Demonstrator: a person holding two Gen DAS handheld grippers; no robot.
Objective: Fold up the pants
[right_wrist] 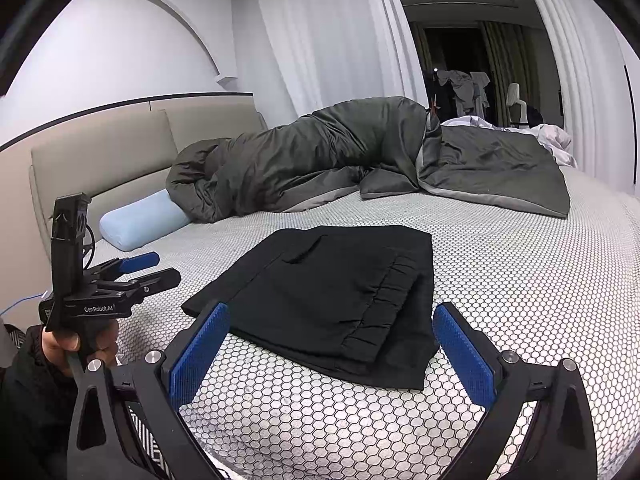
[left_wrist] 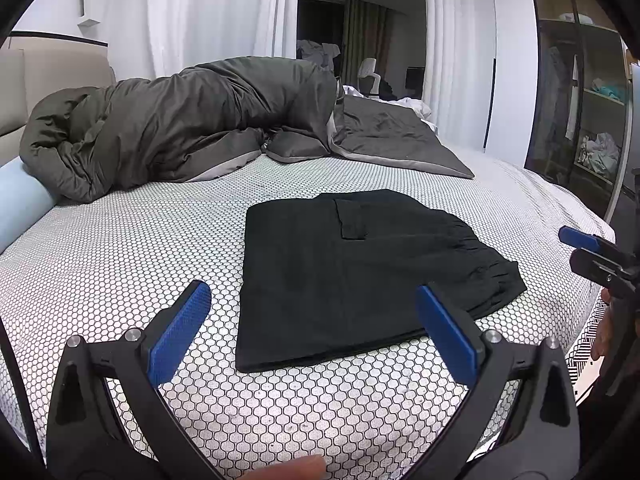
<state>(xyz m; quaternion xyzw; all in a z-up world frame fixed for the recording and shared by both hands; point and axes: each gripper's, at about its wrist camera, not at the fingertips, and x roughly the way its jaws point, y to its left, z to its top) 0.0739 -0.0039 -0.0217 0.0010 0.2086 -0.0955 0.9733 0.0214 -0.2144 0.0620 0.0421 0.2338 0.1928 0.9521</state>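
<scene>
black pants (left_wrist: 360,276) lie folded flat on the bed (left_wrist: 120,248), waistband toward the right gripper (right_wrist: 328,344), spread, empty. left gripper (left_wrist: 316,320) likewise spread, empty.

"GenRobot.AI" printed white on black body of left hand-held gripper (right_wrist: 154,270).

Folded black pants (left_wrist: 352,276): on the honeycomb-patterned bed sheet (left_wrist: 120,248), near the front edge.
Rumpled grey-green duvet (left_wrist: 180,128): behind the pants.
Pale blue bolster pillow (right_wrist: 140,224): left, under the duvet's end.
</scene>
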